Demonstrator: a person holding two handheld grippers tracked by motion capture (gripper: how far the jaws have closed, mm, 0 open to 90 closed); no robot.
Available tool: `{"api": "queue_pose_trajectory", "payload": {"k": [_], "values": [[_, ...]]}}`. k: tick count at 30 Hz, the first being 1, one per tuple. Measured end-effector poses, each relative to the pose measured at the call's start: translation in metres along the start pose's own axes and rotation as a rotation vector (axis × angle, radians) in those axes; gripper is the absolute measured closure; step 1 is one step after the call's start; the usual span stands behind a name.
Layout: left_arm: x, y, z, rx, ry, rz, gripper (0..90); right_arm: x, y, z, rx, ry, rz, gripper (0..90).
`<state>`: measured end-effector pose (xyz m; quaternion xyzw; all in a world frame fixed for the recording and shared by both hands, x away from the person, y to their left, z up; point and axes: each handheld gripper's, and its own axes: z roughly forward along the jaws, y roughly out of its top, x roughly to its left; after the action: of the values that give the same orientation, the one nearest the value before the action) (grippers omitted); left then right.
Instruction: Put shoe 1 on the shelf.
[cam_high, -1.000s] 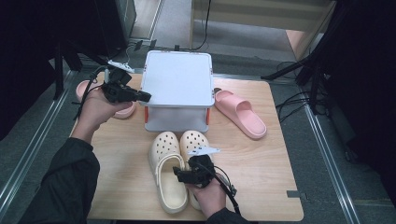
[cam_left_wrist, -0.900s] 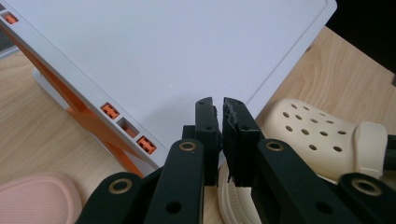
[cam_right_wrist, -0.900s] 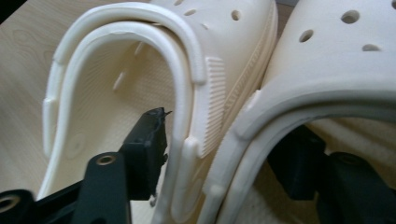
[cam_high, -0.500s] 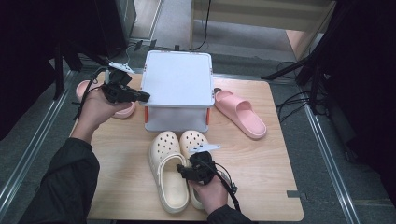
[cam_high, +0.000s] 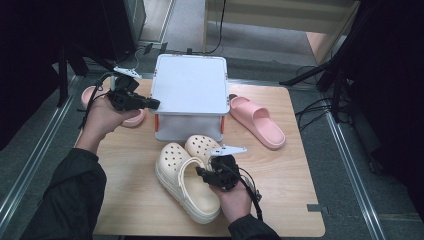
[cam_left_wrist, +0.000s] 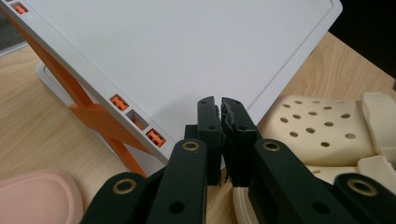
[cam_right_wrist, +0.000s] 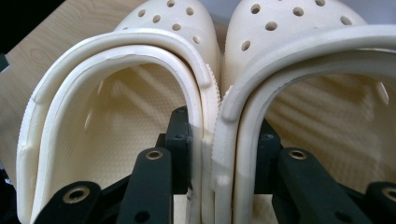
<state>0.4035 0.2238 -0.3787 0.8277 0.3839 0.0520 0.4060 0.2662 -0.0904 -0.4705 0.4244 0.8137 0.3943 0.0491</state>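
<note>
Cream clogs, pair, on bench.
Right gripper: jaws closing, grasping both inner walls. Left gripper: jaws clenched, empty, over box.

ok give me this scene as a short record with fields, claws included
surface: wooden table
box: white lidded bin, orange latches
clogs: cream clogs, side by side in front of the bin
right claw: jaws just closing, one inside each clog, pinching their adjoining walls
left claw: shut, empty, over the bin's lid
slides: pink slide right of bin, another left
</note>
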Motion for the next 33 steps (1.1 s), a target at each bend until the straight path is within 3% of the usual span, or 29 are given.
{"api": "queue_pose_trajectory", "payload": {"k": [7,19,33], "values": [[-0.001,0.000,0.000,0.002,0.010,-0.001,86.4,-0.006,0.028,0.001,-0.028,-0.012,-0.018,68.7],[0.001,-0.001,0.000,-0.005,-0.003,-0.008,86.6,-0.024,0.065,0.038,-0.037,-0.075,0.003,68.6],[0.001,-0.002,0.000,-0.008,-0.005,-0.008,86.6,-0.033,0.075,0.068,-0.064,-0.156,0.045,68.4]]}}
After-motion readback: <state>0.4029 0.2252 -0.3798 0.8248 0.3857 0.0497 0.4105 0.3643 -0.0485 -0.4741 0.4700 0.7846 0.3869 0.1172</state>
